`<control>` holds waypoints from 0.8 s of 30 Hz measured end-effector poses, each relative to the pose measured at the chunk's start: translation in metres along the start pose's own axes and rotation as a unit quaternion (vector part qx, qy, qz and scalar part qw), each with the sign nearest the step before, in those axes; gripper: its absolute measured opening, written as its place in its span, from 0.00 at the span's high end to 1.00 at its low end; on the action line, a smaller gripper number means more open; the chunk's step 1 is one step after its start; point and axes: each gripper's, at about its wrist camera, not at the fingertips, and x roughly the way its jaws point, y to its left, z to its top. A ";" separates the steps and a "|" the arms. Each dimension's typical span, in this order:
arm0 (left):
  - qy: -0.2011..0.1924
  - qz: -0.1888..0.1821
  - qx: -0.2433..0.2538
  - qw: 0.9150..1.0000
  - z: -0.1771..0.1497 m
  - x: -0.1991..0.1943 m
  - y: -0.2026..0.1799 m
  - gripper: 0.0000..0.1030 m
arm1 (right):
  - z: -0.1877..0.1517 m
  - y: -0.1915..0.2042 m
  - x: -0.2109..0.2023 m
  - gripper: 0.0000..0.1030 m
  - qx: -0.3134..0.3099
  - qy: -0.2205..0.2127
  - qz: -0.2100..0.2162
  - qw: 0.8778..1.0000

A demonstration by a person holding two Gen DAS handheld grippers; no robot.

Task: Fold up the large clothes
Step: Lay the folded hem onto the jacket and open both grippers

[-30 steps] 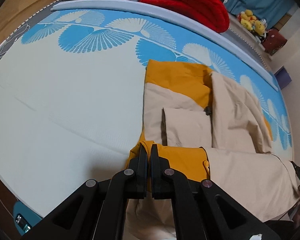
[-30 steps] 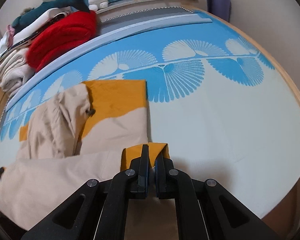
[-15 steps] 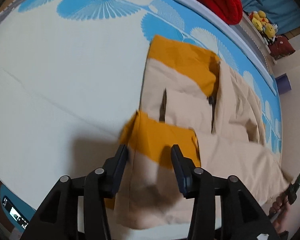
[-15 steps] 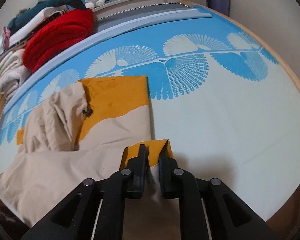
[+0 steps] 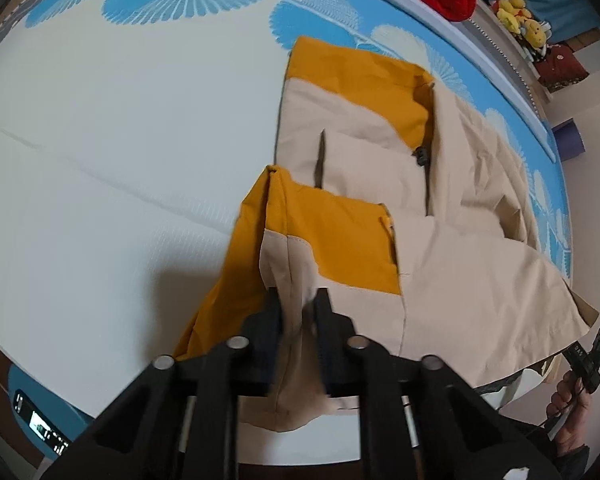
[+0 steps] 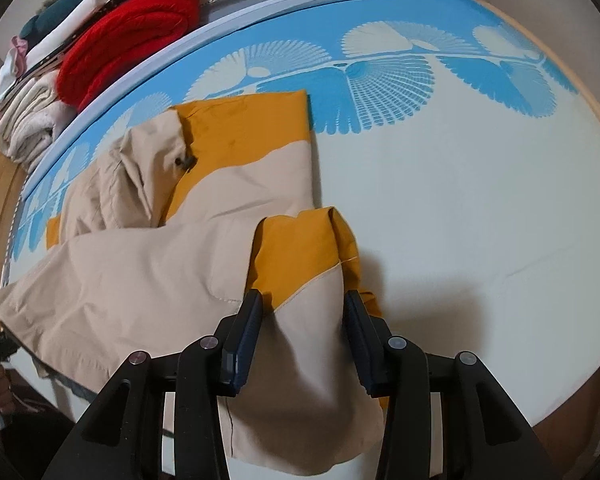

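In the left wrist view, the left hand-held gripper (image 5: 296, 300) points steeply down; its jaws have just been closing and pinch a beige fold of the jacket (image 5: 452, 264), which lies on the bed (image 5: 100, 140). In the right wrist view, the right hand-held gripper (image 6: 302, 304) has just been opening; its spread jaws stand around the jacket's (image 6: 140, 264) beige and mustard corner without pressing it.

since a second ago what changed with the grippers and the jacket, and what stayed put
Both grippers sank toward the bed with the jacket's near edge. The right gripper, clamped on an orange corner before, has just been opening; cloth lies loose between its jaws. The left gripper opened, then has just been closing on a beige fold. The far folded half of the jacket, the patterned mat and the red blanket stayed as they were.
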 end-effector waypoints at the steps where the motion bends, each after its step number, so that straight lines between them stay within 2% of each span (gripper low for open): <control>1: -0.005 0.001 0.001 1.000 0.001 -0.001 -0.001 0.91 | -0.001 0.001 0.000 0.65 -0.005 0.000 0.001 1.000; 3: -0.010 -0.003 -0.005 1.000 0.002 -0.002 -0.002 0.93 | -0.001 0.003 -0.001 0.90 -0.012 -0.001 0.002 1.000; 5: -0.019 -0.008 -0.014 1.000 0.005 -0.005 0.000 0.93 | 0.001 0.004 -0.004 0.95 -0.013 -0.011 0.007 1.000; 7: -0.031 -0.016 -0.024 0.999 0.009 -0.009 0.002 0.94 | 0.006 0.002 -0.012 0.96 -0.001 -0.033 0.018 0.999; 12: -0.060 -0.026 -0.047 0.997 0.018 -0.018 0.008 0.94 | 0.021 -0.015 -0.030 0.97 0.073 -0.094 0.057 0.991; 14: -0.062 -0.029 -0.051 0.996 0.022 -0.017 0.010 0.94 | 0.026 -0.014 -0.030 0.97 0.081 -0.105 0.052 0.990; 19: -0.063 -0.025 -0.050 0.996 0.024 -0.017 0.008 0.89 | 0.033 -0.001 -0.023 0.96 0.063 -0.103 0.017 0.993; 24: -0.079 -0.006 -0.038 0.996 0.021 -0.024 0.006 0.76 | 0.034 0.001 -0.022 0.89 0.050 -0.100 -0.004 0.994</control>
